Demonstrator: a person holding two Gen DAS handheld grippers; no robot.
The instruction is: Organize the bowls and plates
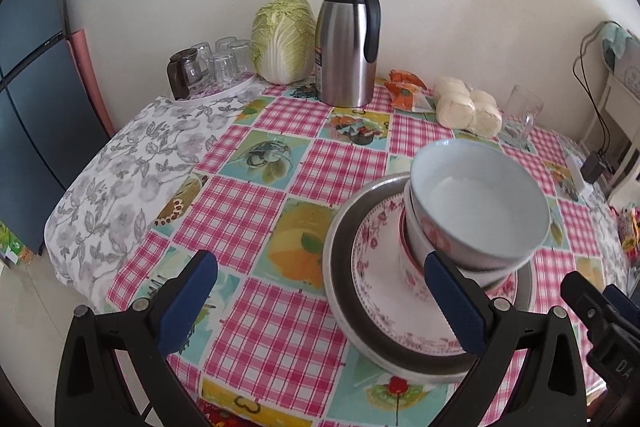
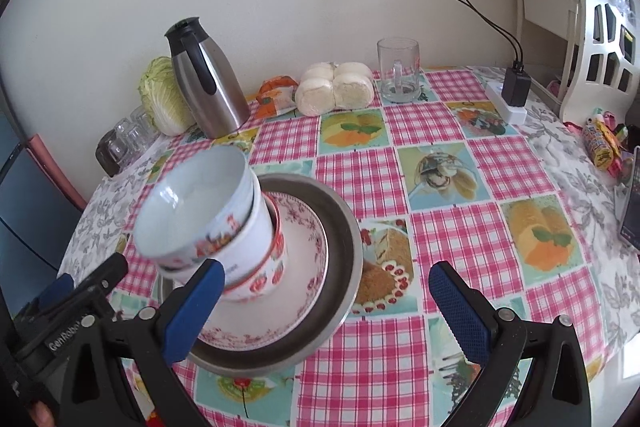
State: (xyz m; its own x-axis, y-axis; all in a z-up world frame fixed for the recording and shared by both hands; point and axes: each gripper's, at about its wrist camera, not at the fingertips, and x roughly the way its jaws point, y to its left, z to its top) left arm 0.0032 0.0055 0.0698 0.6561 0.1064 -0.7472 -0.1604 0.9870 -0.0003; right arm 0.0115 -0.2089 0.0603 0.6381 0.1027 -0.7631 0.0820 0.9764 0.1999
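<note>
A stack of white bowls with red flower prints (image 1: 476, 215) stands on a floral plate (image 1: 380, 291), which lies in a metal dish (image 1: 340, 267) on the checked tablecloth. The stack also shows in the right wrist view (image 2: 208, 223), with the plate (image 2: 296, 267) and the metal dish (image 2: 344, 247) under it. My left gripper (image 1: 320, 291) is open and empty, with the dish at its right finger. My right gripper (image 2: 324, 303) is open and empty, its left finger in front of the bowls.
At the back stand a steel thermos (image 1: 348, 43), a cabbage (image 1: 284, 39), a tray of glasses (image 1: 212, 67), steamed buns (image 1: 468, 107), an orange packet (image 1: 408, 89) and a glass mug (image 2: 400, 71). A charger and power strip (image 2: 512, 95) lie at the right edge.
</note>
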